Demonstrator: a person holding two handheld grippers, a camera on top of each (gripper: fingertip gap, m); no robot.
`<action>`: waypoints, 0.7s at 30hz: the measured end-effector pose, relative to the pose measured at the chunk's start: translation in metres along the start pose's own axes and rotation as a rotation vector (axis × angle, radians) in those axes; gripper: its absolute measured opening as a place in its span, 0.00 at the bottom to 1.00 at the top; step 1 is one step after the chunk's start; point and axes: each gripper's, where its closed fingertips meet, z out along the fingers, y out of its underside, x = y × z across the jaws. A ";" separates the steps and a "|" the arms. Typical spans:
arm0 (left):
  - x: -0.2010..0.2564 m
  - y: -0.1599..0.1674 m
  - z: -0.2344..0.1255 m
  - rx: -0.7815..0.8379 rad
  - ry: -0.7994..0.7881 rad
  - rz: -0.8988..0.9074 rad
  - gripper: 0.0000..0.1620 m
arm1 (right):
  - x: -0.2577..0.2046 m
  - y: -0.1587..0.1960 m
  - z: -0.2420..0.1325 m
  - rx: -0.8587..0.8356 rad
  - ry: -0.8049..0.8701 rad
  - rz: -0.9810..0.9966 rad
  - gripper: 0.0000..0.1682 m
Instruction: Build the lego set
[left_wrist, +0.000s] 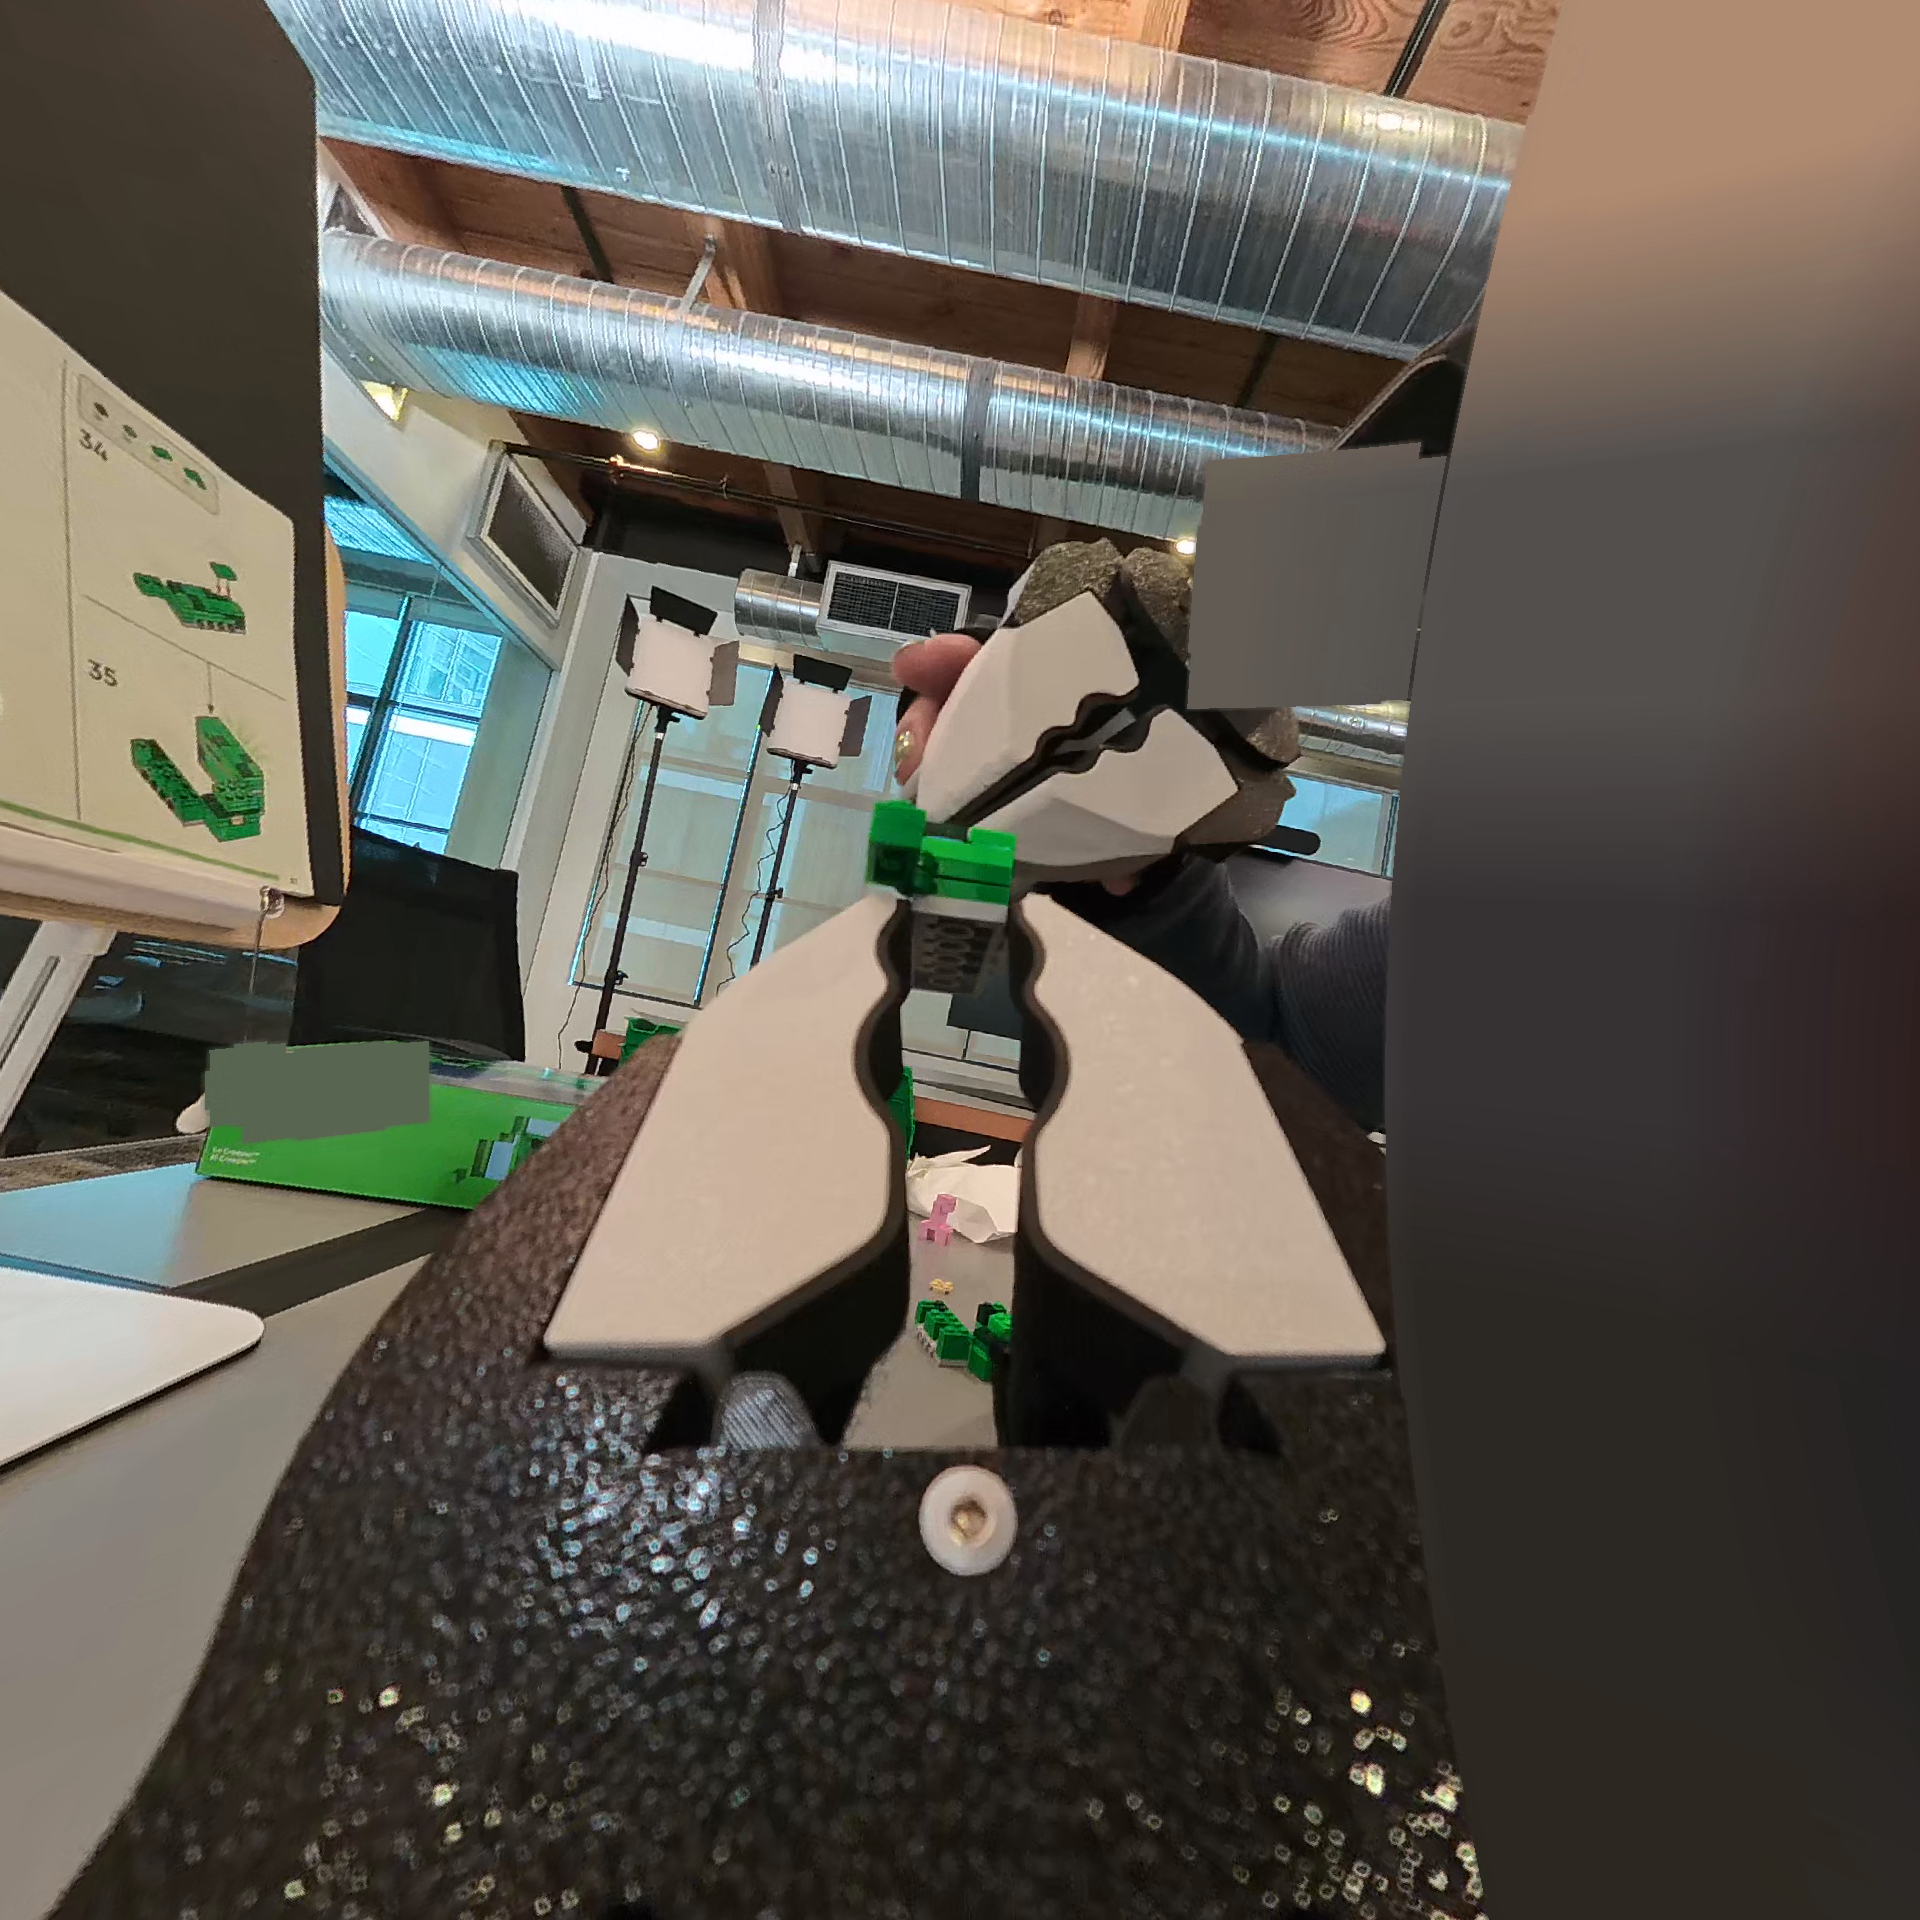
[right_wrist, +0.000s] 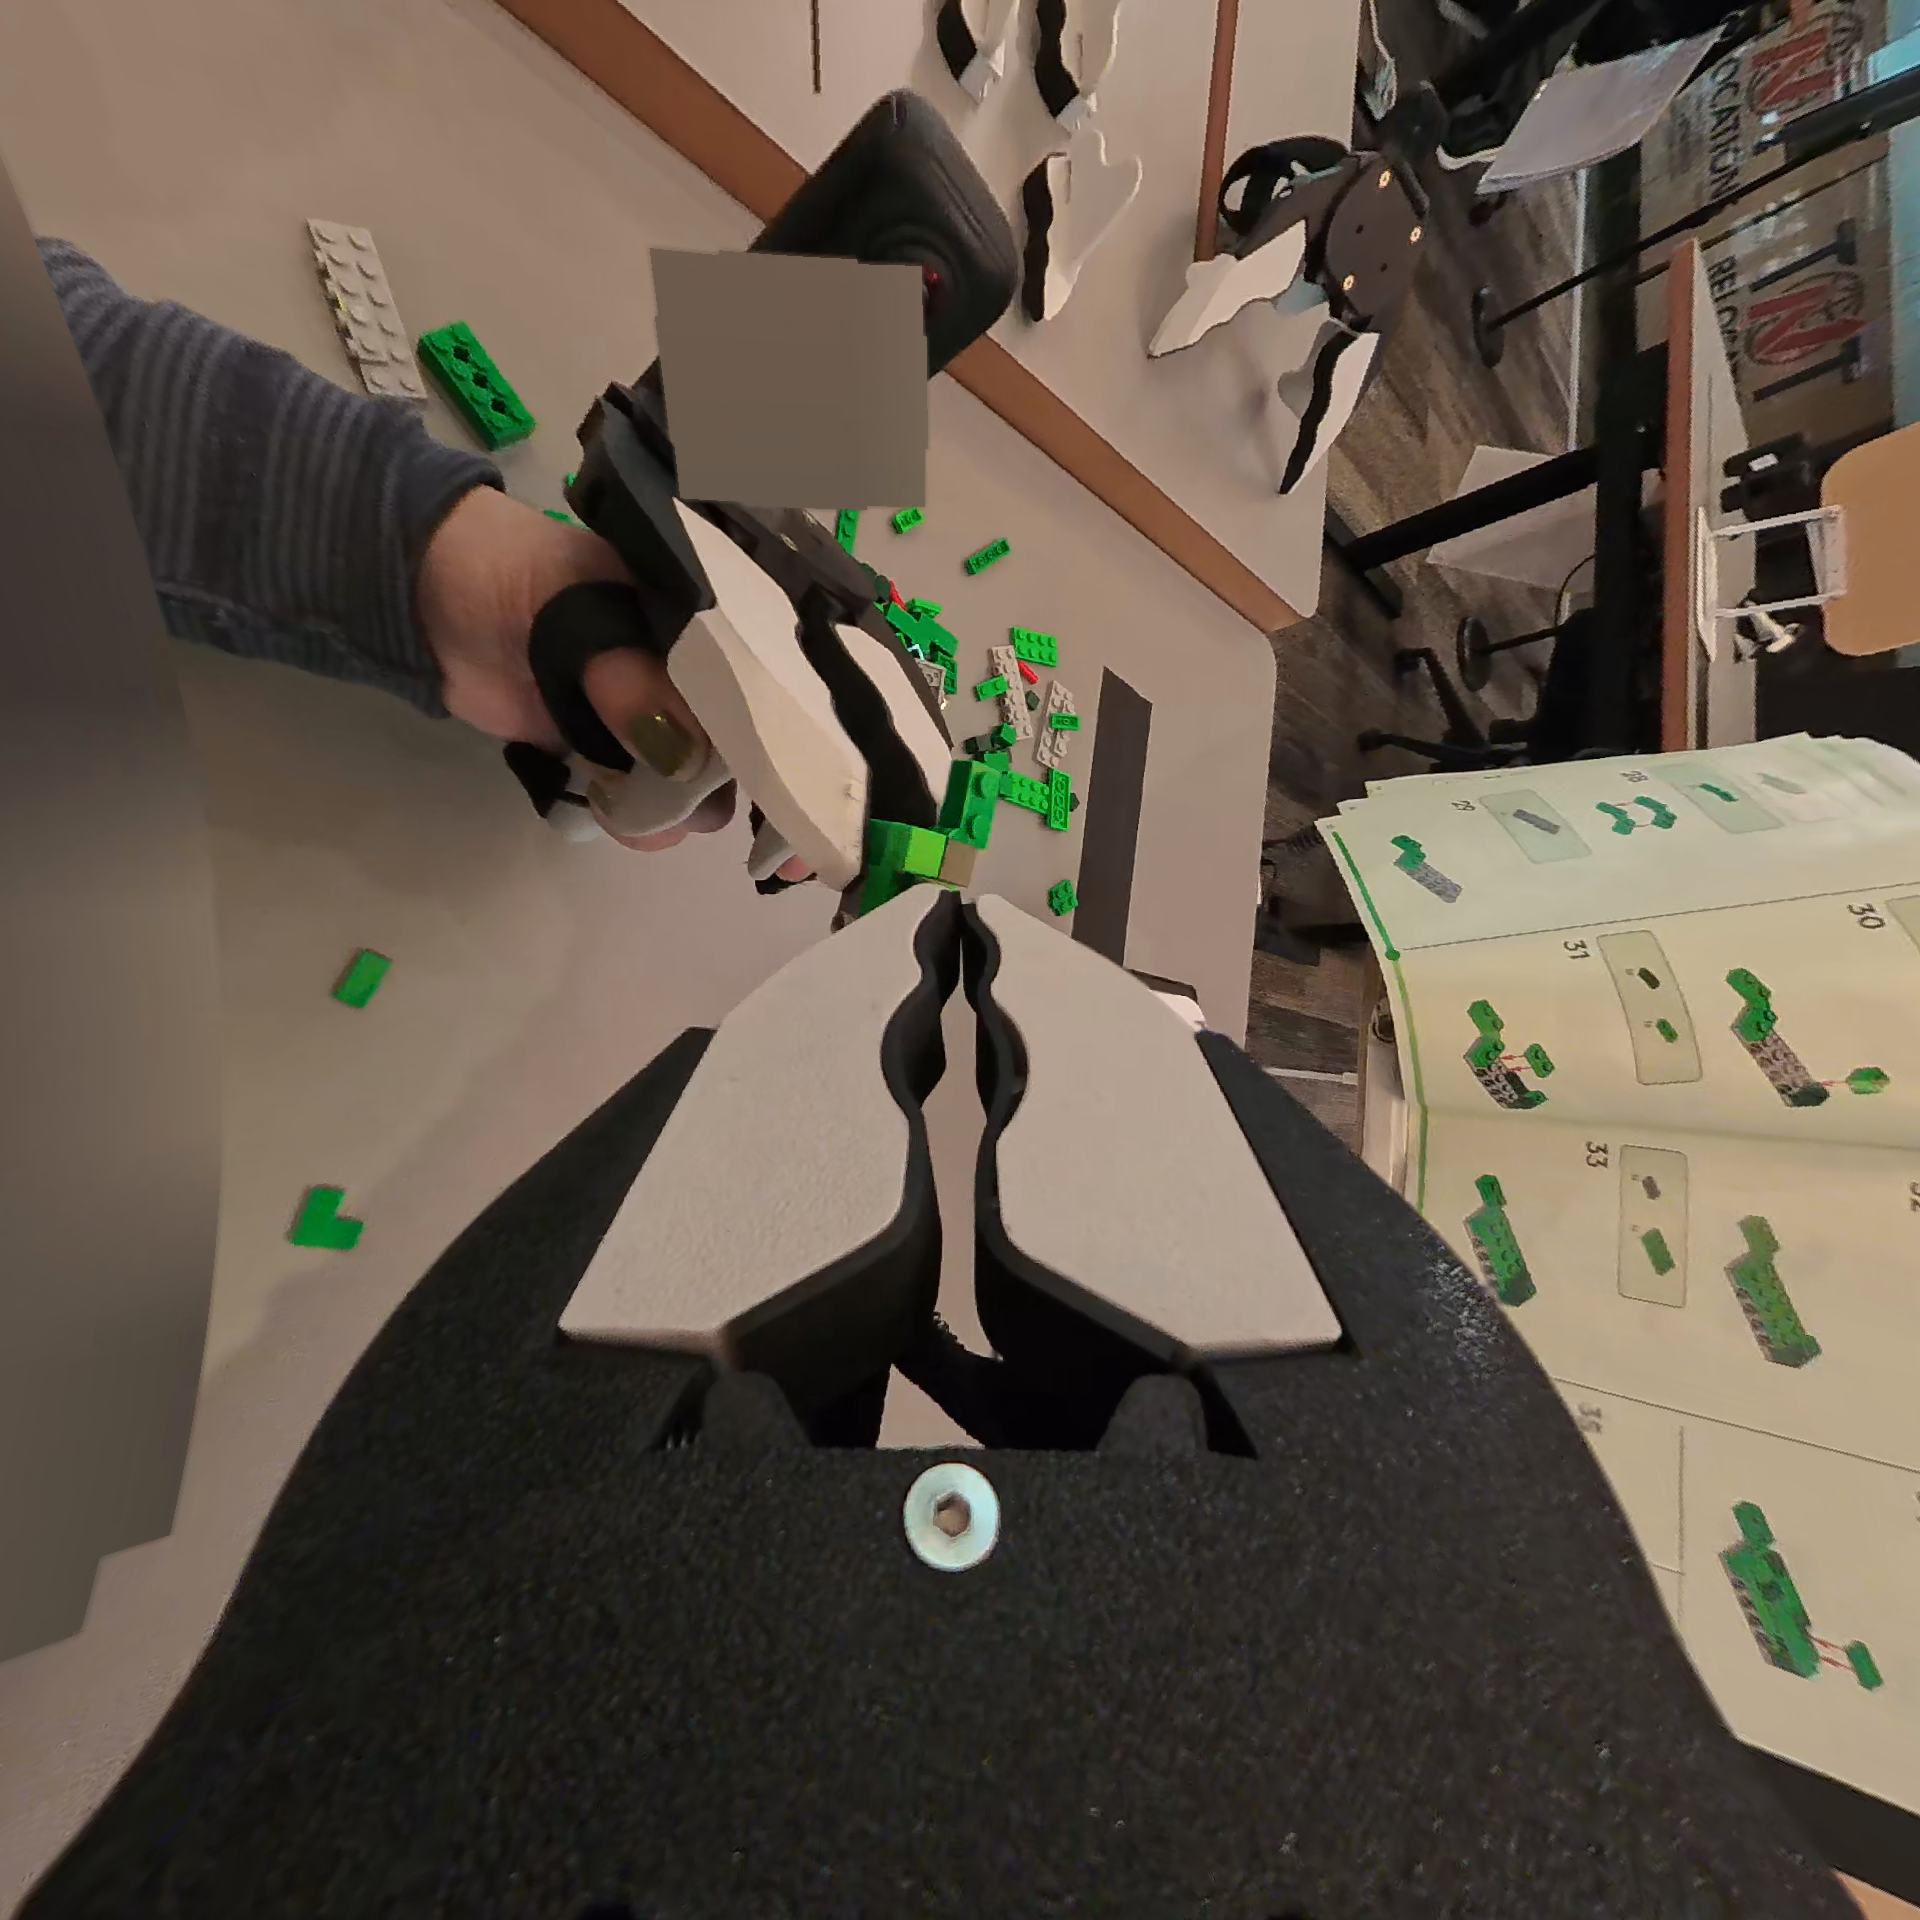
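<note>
left tongs: matt white faces, black grainy speckled body | brick assembly: glossy green plastic | table: smooth matt grey, wood edge | instruction booklet beside table: matt paper | ducts: ribbed shiny metal | sleeve: ribbed grey knit

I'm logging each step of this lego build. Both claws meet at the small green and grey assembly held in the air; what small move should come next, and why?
Probably a gentle squeeze together: the left claw grips the assembly by its grey base, and the right claw is shut at its green top, so pressing down should seat that piece.
</note>
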 end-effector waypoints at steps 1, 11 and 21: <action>0.000 0.000 0.000 0.000 0.000 0.000 0.10 | 0.000 0.000 0.000 0.000 0.003 -0.011 0.00; -0.002 0.000 -0.001 -0.002 -0.011 -0.010 0.10 | 0.000 0.001 0.000 -0.027 0.050 -0.121 0.00; -0.010 -0.006 -0.006 0.050 -0.051 -0.035 0.10 | 0.015 -0.008 -0.007 0.042 0.190 -0.144 0.08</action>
